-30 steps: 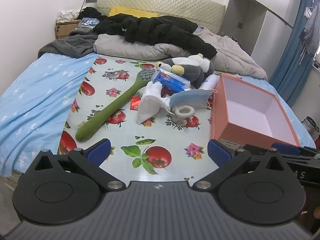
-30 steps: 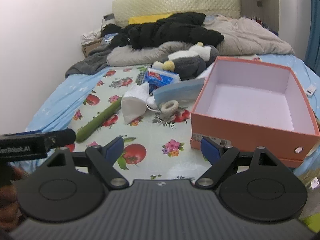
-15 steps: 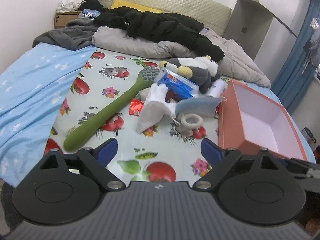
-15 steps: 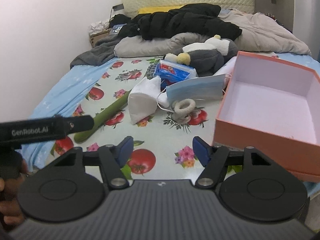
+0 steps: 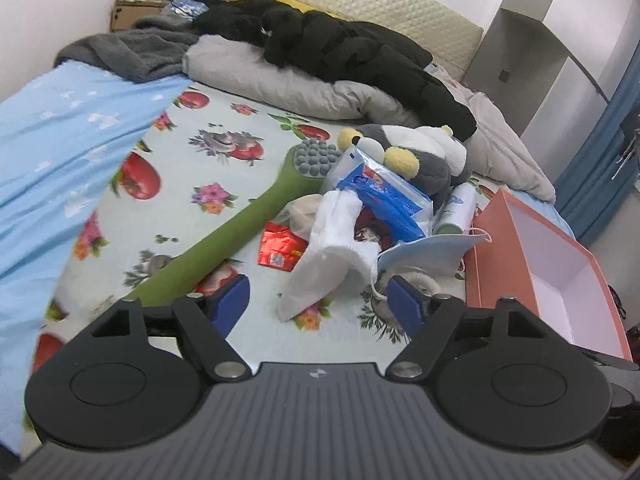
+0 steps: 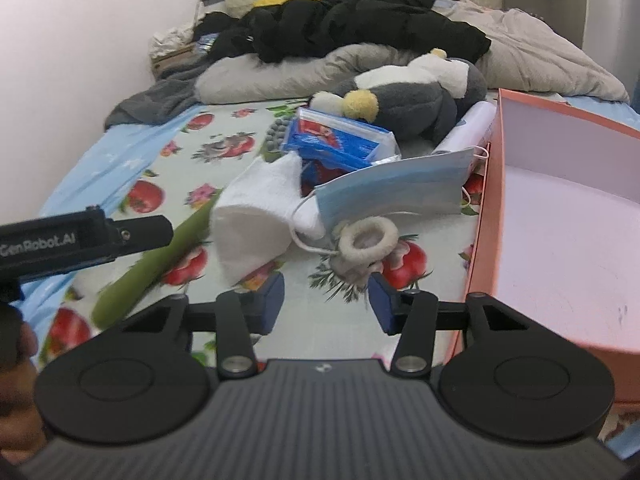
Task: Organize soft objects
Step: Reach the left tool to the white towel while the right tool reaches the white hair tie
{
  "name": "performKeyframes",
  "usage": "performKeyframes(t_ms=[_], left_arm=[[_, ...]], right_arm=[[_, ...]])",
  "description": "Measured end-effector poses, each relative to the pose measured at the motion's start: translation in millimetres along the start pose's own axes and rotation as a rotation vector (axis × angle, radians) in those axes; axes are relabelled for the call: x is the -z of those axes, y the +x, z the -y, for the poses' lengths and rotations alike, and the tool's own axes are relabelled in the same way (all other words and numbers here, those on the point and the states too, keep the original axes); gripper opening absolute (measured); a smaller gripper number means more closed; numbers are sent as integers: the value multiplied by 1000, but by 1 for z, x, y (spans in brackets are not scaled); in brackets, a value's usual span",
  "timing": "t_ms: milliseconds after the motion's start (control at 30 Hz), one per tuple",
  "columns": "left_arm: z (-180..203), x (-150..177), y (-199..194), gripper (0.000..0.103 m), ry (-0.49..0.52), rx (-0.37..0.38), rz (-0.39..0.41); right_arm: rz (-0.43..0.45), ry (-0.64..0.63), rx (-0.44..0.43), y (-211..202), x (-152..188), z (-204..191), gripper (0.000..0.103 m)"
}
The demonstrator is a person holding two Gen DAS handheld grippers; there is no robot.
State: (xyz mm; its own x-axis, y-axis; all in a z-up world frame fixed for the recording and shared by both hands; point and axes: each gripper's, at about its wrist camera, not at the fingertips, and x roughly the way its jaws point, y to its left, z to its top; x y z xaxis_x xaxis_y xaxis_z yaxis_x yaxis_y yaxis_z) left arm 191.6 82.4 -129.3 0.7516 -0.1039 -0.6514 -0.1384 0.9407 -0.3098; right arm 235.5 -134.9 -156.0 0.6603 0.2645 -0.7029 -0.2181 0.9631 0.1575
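A pile of items lies on a fruit-print cloth on the bed. A white folded towel (image 5: pixel 336 256) (image 6: pixel 256 216), a blue face mask (image 5: pixel 424 250) (image 6: pixel 396 192), a beige hair scrunchie (image 6: pixel 366 238), a blue tissue pack (image 5: pixel 384 196) (image 6: pixel 340 142) and a grey-and-white plush penguin (image 5: pixel 420 156) (image 6: pixel 412 92) are heaped together. An open orange box (image 5: pixel 496 256) (image 6: pixel 484 208) stands to the right, empty. My left gripper (image 5: pixel 318 306) is open just in front of the towel. My right gripper (image 6: pixel 326 296) is open just short of the scrunchie.
A long green massage brush (image 5: pixel 240 224) (image 6: pixel 160 256) lies left of the pile. A red packet (image 5: pixel 280 246) and a white spray can (image 5: pixel 456 208) sit among the items. Grey bedding (image 5: pixel 288 84) and black clothes (image 5: pixel 340 48) lie behind. The left tool's body (image 6: pixel 80 240) shows left of my right gripper.
Both grippers have moved forward toward the pile, which looms larger. Both sets of jaws have narrowed somewhat but stay open. Nothing on the bed has moved.
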Motion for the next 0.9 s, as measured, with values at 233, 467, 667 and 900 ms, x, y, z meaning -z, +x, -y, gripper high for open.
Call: performKeyframes(t_ms=[233,467,667,900], left_arm=[[-6,-19,58,71,-30,50,-30],[-11,-34,103,61,-44,69,-37],[-13,-29,131,24,-56,74,-90],[-15,-30,118,7,-54,73,-59]], right_arm=[[-21,31,95,47,-14,5,40],[-26,14,214,88,-26,16,38],[-79,38,189,107,-25,22,14],[-31,40,165,88,-30,17,11]])
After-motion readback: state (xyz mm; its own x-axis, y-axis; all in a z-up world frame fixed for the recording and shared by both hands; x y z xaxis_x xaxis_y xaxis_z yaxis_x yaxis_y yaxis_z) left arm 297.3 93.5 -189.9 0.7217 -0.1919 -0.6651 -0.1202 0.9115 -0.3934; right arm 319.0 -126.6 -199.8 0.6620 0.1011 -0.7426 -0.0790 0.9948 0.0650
